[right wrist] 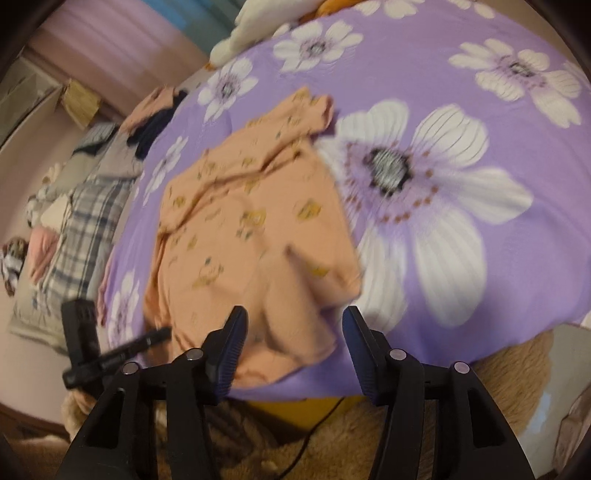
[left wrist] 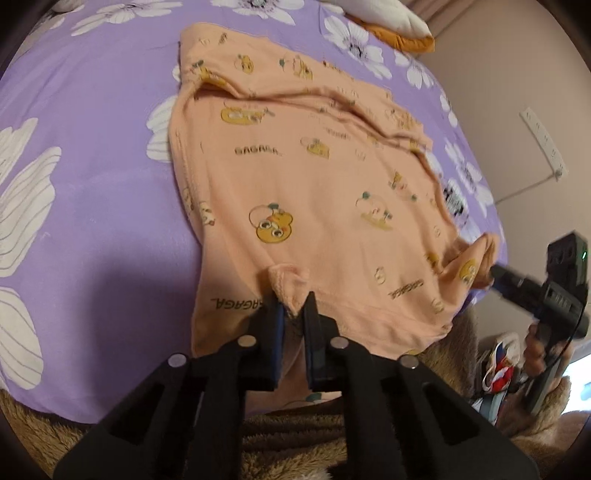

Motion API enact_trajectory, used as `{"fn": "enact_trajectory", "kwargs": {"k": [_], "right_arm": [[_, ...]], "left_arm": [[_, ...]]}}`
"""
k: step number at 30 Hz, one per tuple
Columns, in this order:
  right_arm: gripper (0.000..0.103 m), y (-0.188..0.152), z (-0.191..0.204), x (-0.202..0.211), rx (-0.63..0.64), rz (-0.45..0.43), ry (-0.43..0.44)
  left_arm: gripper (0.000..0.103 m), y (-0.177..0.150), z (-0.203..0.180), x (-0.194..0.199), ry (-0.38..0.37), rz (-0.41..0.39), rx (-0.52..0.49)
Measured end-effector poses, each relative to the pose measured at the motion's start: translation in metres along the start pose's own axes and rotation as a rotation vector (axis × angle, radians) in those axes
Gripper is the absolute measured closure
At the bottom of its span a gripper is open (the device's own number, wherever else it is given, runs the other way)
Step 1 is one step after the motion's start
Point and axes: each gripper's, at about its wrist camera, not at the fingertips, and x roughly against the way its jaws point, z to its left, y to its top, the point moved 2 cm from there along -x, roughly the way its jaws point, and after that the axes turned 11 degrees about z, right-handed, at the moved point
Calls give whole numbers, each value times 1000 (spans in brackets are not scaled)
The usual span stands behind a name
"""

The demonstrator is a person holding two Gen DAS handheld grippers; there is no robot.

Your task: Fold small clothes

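Note:
A small peach shirt (left wrist: 314, 192) printed with yellow cartoon figures lies spread on the purple flowered bedsheet (left wrist: 92, 147). My left gripper (left wrist: 293, 306) is shut on a pinch of the shirt's near hem. In the right wrist view the shirt (right wrist: 240, 236) is blurred by motion. My right gripper (right wrist: 293, 325) is open and empty, just above the shirt's near edge. The right gripper also shows in the left wrist view (left wrist: 495, 275) at the shirt's right corner, touching the cloth there. The left gripper shows in the right wrist view (right wrist: 162, 334) at the shirt's left edge.
The bed's near edge drops to a brown fuzzy blanket (left wrist: 288, 424). A white and orange pillow (left wrist: 391, 22) lies at the far end. Dark and peach clothes (right wrist: 155, 114) and a plaid cloth (right wrist: 85, 229) lie left of the bed. A power strip (left wrist: 543, 144) is on the wall.

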Motion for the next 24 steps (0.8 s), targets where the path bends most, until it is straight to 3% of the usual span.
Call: {"fn": "enact_trajectory", "kwargs": {"k": [1, 3, 6, 10, 13, 15, 20, 24], "right_arm": [[72, -1, 5, -3, 16, 3, 17], [90, 0, 12, -5, 41, 10, 43], [92, 17, 19, -4, 51, -16, 111], [92, 49, 23, -6, 18, -44, 169], [92, 76, 25, -14, 3, -58, 184], [92, 89, 23, -21, -14, -58, 195], [92, 123, 12, -45, -76, -54, 114], [92, 136, 9, -62, -82, -5, 43]], "left_arm": [[96, 0, 1, 4, -11, -8, 9], [96, 5, 1, 13, -36, -28, 20], [96, 16, 1, 31, -31, -85, 16], [96, 33, 13, 52, -118, -134, 66], [96, 47, 20, 62, -62, -180, 91], [96, 57, 26, 64, -70, -202, 107], [96, 87, 50, 55, 76, -241, 161], [95, 103, 68, 38, 65, -199, 216]]}}
